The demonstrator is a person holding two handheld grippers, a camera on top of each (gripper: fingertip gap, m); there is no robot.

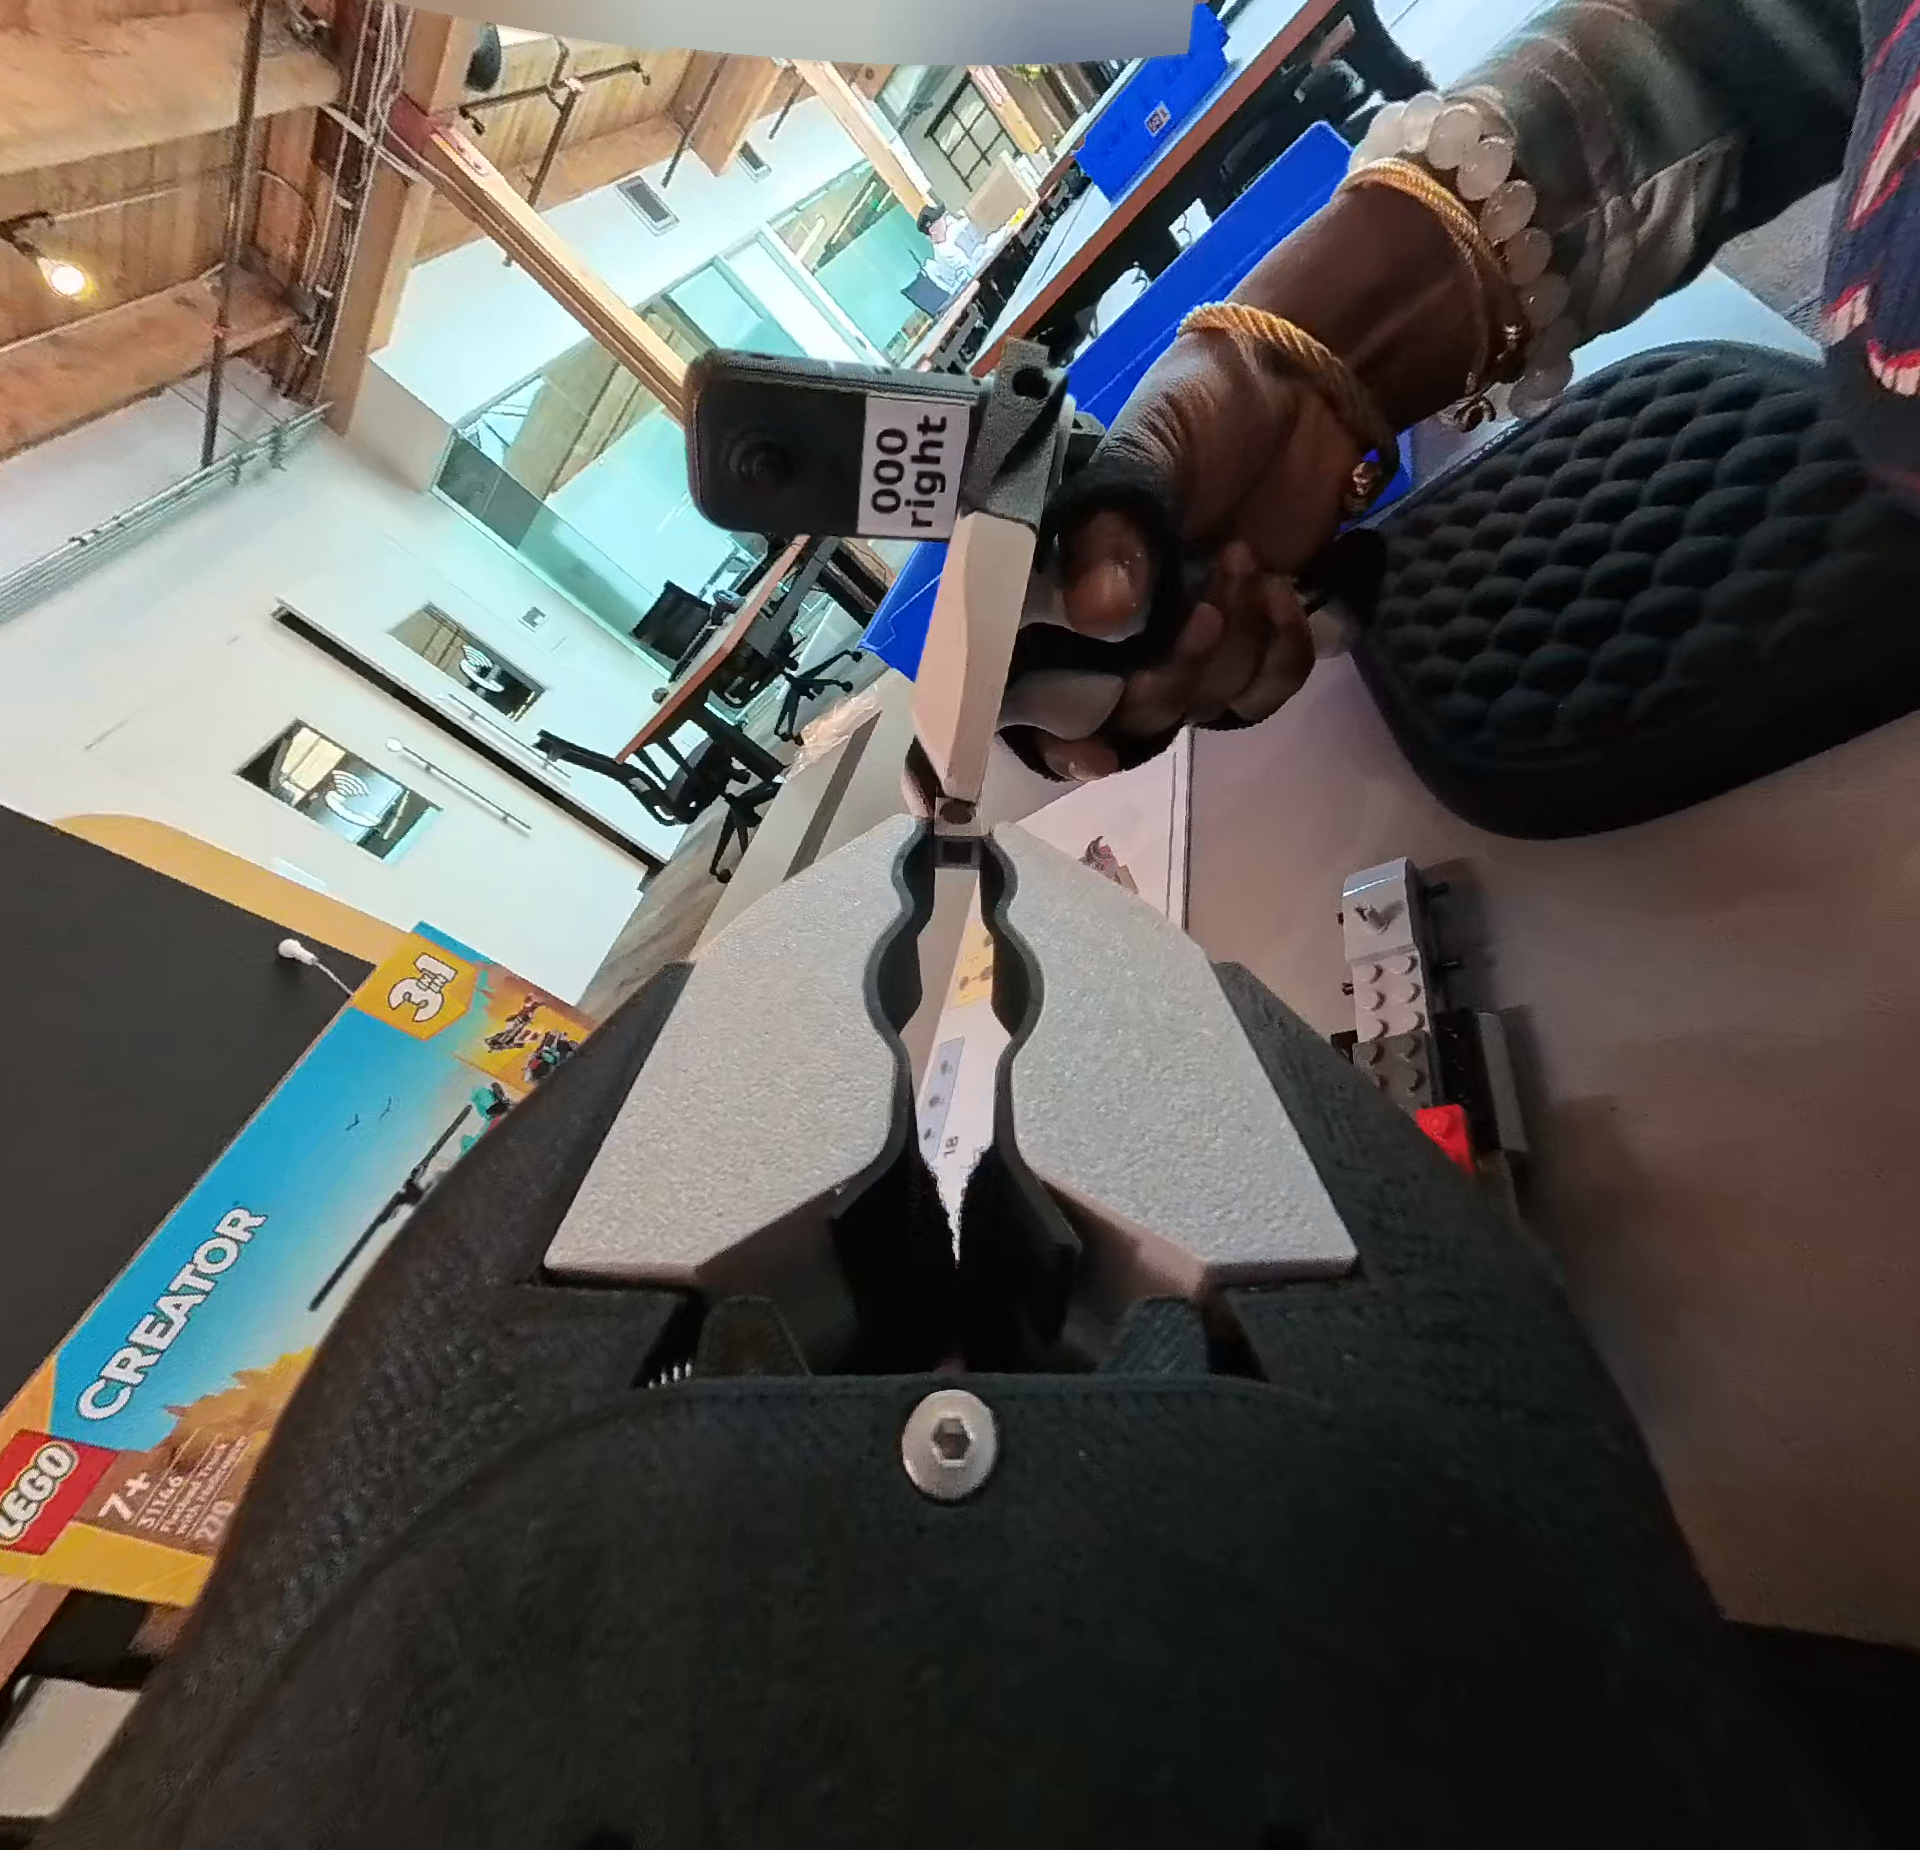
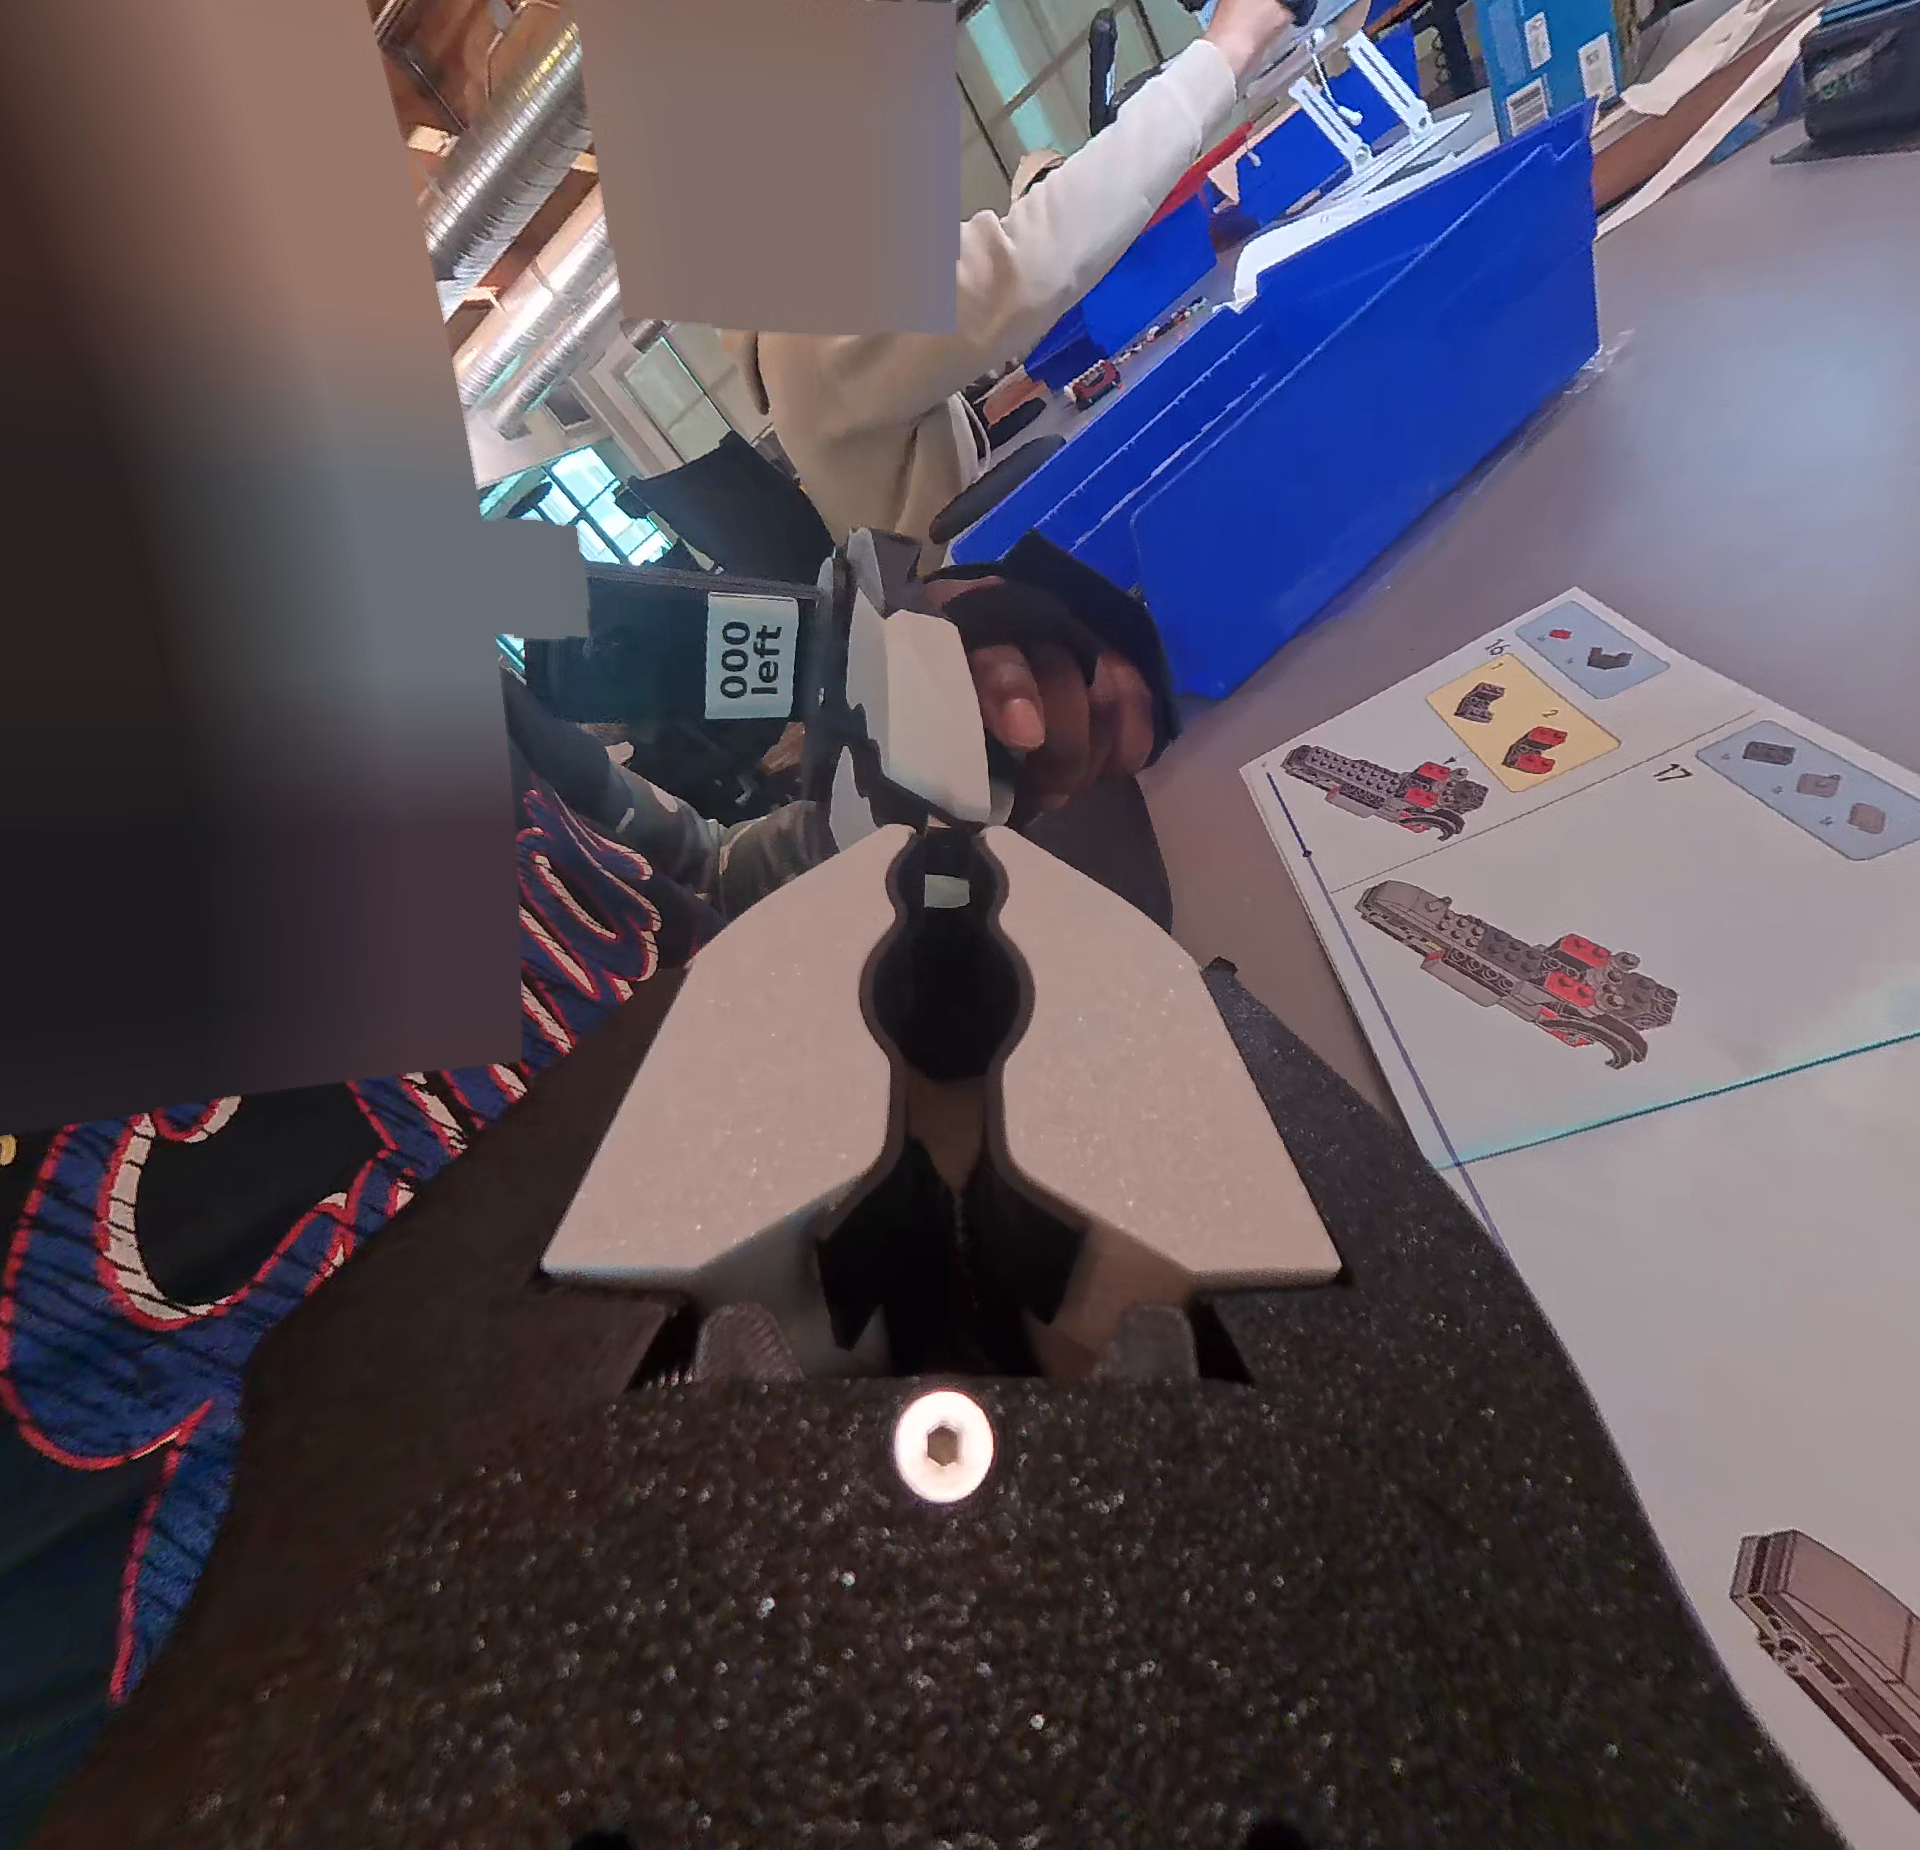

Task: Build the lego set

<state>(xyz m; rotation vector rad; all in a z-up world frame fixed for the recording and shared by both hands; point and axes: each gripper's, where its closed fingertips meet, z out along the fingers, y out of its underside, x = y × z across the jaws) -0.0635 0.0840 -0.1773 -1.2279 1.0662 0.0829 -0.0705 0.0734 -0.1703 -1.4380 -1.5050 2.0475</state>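
My left gripper point(image 1: 954, 836) and right gripper point(image 2: 941, 840) meet tip to tip in the air above the table. In the left wrist view the left fingers point(image 1: 790, 1052) are closed on a small dark lego piece point(image 1: 956, 852), and the right gripper point(image 1: 961, 761) comes down onto it from above. In the right wrist view the right fingers point(image 2: 769, 1052) are closed on a small light grey piece point(image 2: 945, 891), with the left gripper point(image 2: 925, 740) facing it. A partly built grey, black and red lego model point(image 1: 1403, 1011) lies on the table to the right.
The open instruction booklet point(image 2: 1558, 865) lies on the grey table at right. The lego box point(image 1: 208, 1281) lies at left. Blue bins point(image 2: 1351, 398) stand behind the booklet. A black padded cushion point(image 1: 1621, 595) is near the model. Another person point(image 2: 935, 398) works at the far side. Left and right tips are no more than a few centimetres apart.
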